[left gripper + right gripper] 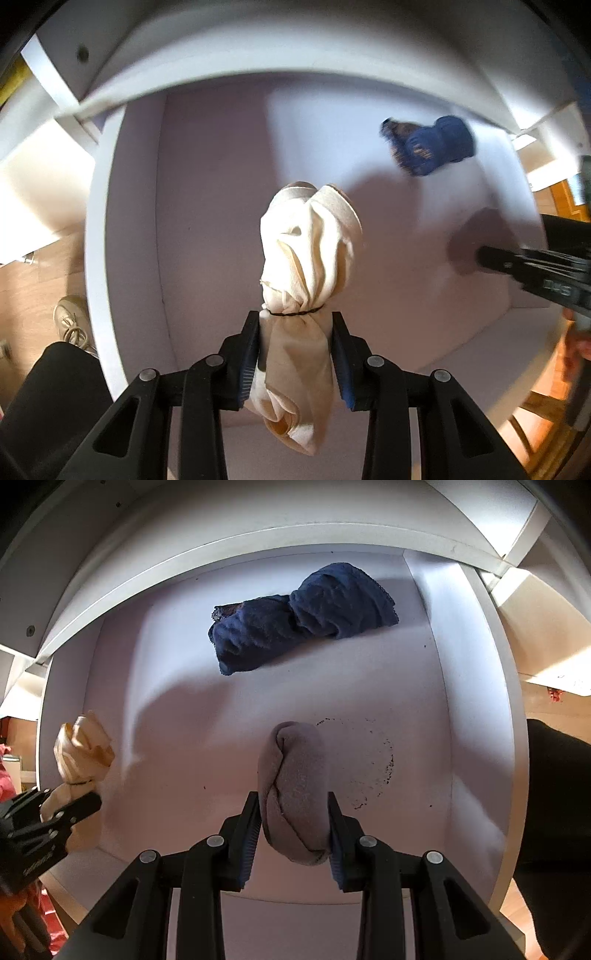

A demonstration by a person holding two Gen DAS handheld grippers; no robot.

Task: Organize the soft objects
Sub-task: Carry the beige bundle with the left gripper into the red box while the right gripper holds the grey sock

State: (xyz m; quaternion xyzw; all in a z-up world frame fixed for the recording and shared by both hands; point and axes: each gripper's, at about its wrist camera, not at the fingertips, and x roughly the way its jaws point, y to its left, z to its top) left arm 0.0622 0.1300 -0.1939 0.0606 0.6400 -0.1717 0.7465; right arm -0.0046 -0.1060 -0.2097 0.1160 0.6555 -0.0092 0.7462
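Both wrist cameras look steeply down, close, into one white drawer (pixel 476 686), sharing its somewhat blurred navy cloth (pixel 430 146).

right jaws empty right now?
No: in the right wrist view the right gripper has its jaws clamped on a rolled grey cloth above the white drawer floor.

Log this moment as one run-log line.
left gripper: shut on cream cloth bundle | right gripper: shut on grey rolled sock | navy lace cloth: lying in white drawer
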